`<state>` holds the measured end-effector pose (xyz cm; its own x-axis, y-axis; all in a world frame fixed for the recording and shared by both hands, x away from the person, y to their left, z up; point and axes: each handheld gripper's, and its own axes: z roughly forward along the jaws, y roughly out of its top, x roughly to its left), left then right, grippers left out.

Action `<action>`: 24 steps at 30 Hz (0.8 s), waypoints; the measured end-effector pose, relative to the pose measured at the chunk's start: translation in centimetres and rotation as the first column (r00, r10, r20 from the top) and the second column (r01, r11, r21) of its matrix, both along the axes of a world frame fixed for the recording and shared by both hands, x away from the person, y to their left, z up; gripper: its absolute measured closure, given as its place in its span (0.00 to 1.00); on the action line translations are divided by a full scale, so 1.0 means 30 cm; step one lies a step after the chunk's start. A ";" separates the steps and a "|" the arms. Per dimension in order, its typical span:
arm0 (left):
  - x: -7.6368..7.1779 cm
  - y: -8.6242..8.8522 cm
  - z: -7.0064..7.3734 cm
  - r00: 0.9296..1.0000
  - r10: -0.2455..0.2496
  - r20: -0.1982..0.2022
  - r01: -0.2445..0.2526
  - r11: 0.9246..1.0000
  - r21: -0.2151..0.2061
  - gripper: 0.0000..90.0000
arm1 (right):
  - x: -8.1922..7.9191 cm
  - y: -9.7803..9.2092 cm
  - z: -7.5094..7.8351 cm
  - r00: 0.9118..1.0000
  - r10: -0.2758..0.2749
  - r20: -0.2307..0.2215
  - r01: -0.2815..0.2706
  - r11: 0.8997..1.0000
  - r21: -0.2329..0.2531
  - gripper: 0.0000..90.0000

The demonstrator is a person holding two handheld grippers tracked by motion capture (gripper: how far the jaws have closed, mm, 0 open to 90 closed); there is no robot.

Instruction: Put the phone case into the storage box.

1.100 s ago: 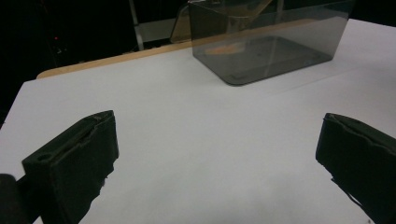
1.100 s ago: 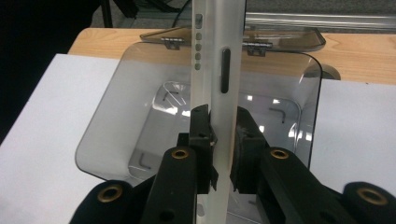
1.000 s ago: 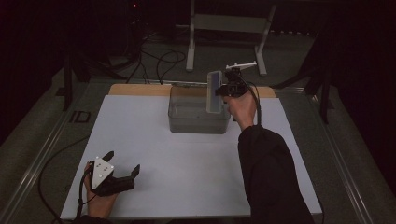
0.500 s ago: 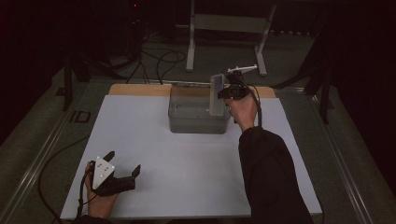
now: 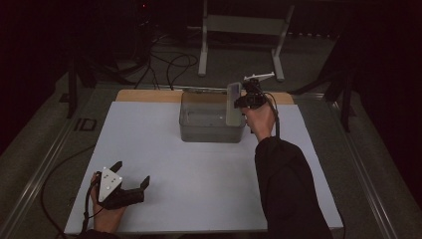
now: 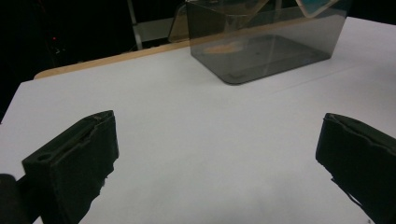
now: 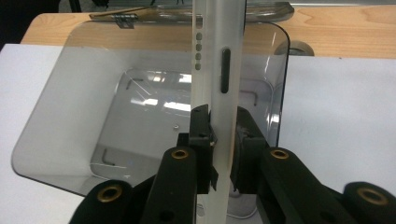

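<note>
A clear grey bin (image 5: 199, 130) stands at the far middle of the white table, and it is also seen in the left gripper view (image 6: 261, 51) and from above in the right gripper view (image 7: 56, 116). My right gripper (image 5: 238, 102) (image 7: 223, 140) is shut on a slim pale phone-like slab (image 5: 233, 103) (image 7: 219, 60). It holds the slab upright and edge-on over the bin's right side. My left gripper (image 5: 132, 173) (image 6: 217, 135) rests near the front left of the table, open, with nothing between its jaws.
The bin's clear lid (image 7: 140, 11) hangs open behind it, over a wooden strip (image 5: 144, 95) along the table's far edge. A metal stand (image 5: 239, 25) and cables (image 5: 169, 64) lie on the floor beyond. White tabletop (image 5: 199, 179) stretches between the grippers.
The right gripper has turned the slab from lying nearly flat to standing upright and brought it over the bin's right side. The left gripper has not moved.
</note>
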<state>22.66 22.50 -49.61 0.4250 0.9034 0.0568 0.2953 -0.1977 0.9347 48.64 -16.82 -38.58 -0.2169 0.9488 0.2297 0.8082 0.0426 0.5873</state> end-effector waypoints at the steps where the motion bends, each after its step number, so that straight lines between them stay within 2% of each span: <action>1: 0.000 0.000 0.000 1.000 0.000 0.001 0.000 1.000 -0.001 0.00 | 0.001 -0.002 -0.004 1.000 0.000 -0.001 0.000 1.000 -0.003 0.91; 11: 0.000 0.000 0.000 1.000 0.001 0.001 -0.001 1.000 -0.001 0.00 | 0.002 -0.010 -0.026 1.000 -0.017 -0.007 0.017 1.000 0.005 0.91; 24: 0.000 0.000 0.000 1.000 0.001 0.000 -0.001 1.000 -0.003 0.00 | 0.020 -0.008 -0.048 0.999 -0.027 -0.017 0.027 0.999 -0.025 0.91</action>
<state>22.68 22.49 -49.62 0.4243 0.9039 0.0544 0.2953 -0.1949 0.9353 49.25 -17.07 -40.03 -0.1872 0.9598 0.2090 0.8191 0.0351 0.5726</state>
